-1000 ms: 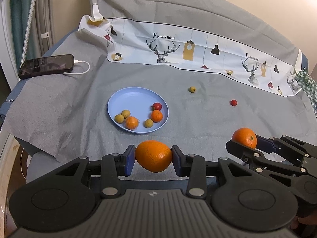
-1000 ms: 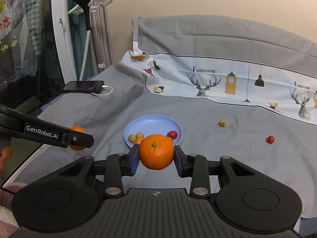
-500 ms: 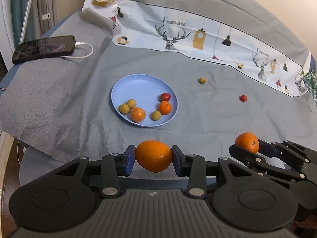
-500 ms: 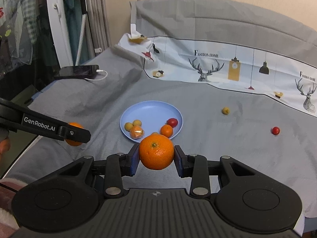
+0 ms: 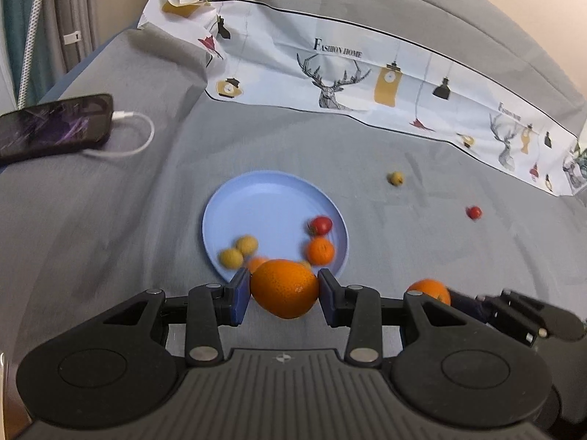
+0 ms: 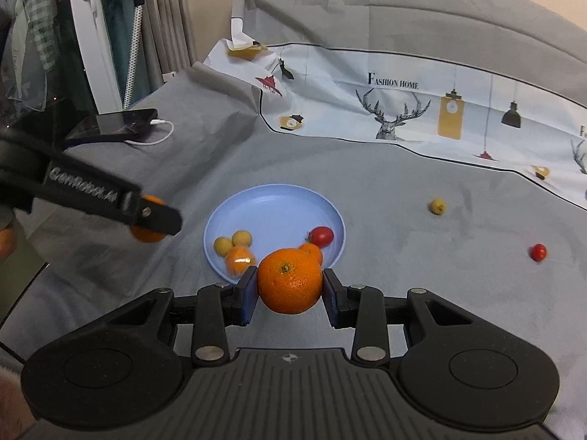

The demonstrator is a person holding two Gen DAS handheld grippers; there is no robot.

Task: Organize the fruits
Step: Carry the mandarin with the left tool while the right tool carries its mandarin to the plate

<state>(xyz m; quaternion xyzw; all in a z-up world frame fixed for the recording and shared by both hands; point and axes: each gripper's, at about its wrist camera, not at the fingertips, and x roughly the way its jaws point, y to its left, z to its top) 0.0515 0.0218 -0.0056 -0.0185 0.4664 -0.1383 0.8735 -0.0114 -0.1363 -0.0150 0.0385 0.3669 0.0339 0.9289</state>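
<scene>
My left gripper (image 5: pixel 284 295) is shut on a large orange (image 5: pixel 285 288), just short of the near rim of a light blue plate (image 5: pixel 271 201). My right gripper (image 6: pixel 290 289) is shut on a second orange (image 6: pixel 290 281), also at the plate's (image 6: pixel 271 205) near edge. The plate holds two yellow-green fruits (image 6: pixel 232 242), small oranges (image 6: pixel 240 258) and a red tomato (image 6: pixel 322 235). In the left wrist view the right gripper's orange (image 5: pixel 430 289) shows at lower right. In the right wrist view the left gripper's orange (image 6: pixel 146 220) peeks from behind its black finger.
A loose yellow fruit (image 6: pixel 437 206) and a red tomato (image 6: pixel 538 252) lie on the grey cloth right of the plate. A phone (image 5: pixel 55 128) with a white cable lies at the far left. A printed deer cloth (image 5: pixel 367 77) runs along the back.
Both grippers have moved forward and down toward the plate, each keeping its orange. The plate now sits much closer, just beyond the fingertips.
</scene>
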